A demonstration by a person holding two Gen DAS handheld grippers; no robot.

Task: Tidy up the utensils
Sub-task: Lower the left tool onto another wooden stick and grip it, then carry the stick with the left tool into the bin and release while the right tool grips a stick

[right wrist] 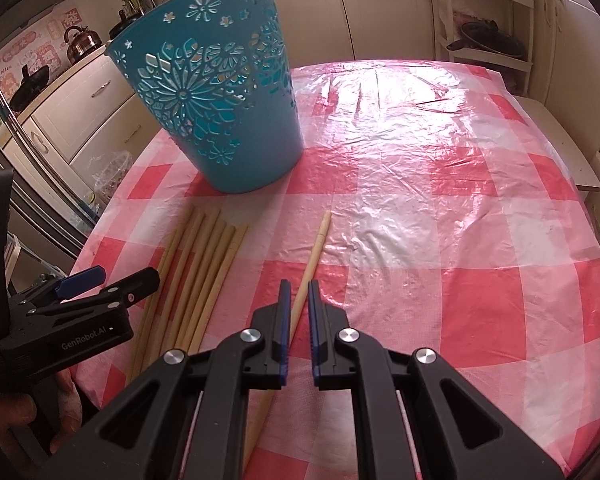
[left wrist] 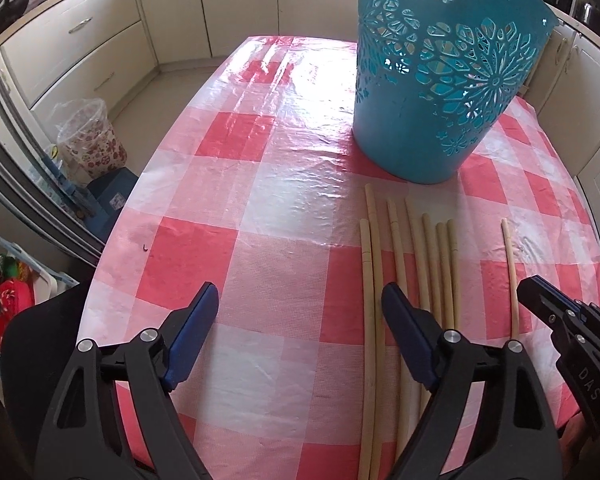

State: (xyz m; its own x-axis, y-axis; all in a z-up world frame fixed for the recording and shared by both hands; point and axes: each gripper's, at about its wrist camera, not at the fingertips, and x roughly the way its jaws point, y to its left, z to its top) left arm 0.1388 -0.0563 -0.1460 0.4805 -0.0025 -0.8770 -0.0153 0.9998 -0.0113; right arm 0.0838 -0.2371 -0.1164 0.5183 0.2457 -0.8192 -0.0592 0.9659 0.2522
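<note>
A teal cut-out plastic basket (left wrist: 420,120) (right wrist: 228,140) stands upright on the red-and-white checked table (left wrist: 260,200) (right wrist: 440,220). In front of it lies a bundle of several pale wooden chopsticks (left wrist: 394,232) (right wrist: 204,264). One single chopstick (left wrist: 509,256) (right wrist: 318,248) lies apart to their right. My left gripper (left wrist: 300,288) (right wrist: 124,274) is open just above the cloth, its right finger over the bundle's left side and bare cloth between its fingers. My right gripper (right wrist: 299,284) (left wrist: 530,286) is shut on the single chopstick, whose far tip rests on the cloth.
Cream kitchen cabinets (left wrist: 72,36) ring the table. A floral bin lined with plastic (left wrist: 92,140) stands on the floor to the left. A kettle (right wrist: 82,42) sits on the counter, and a rack with pans (right wrist: 488,40) stands at the back right.
</note>
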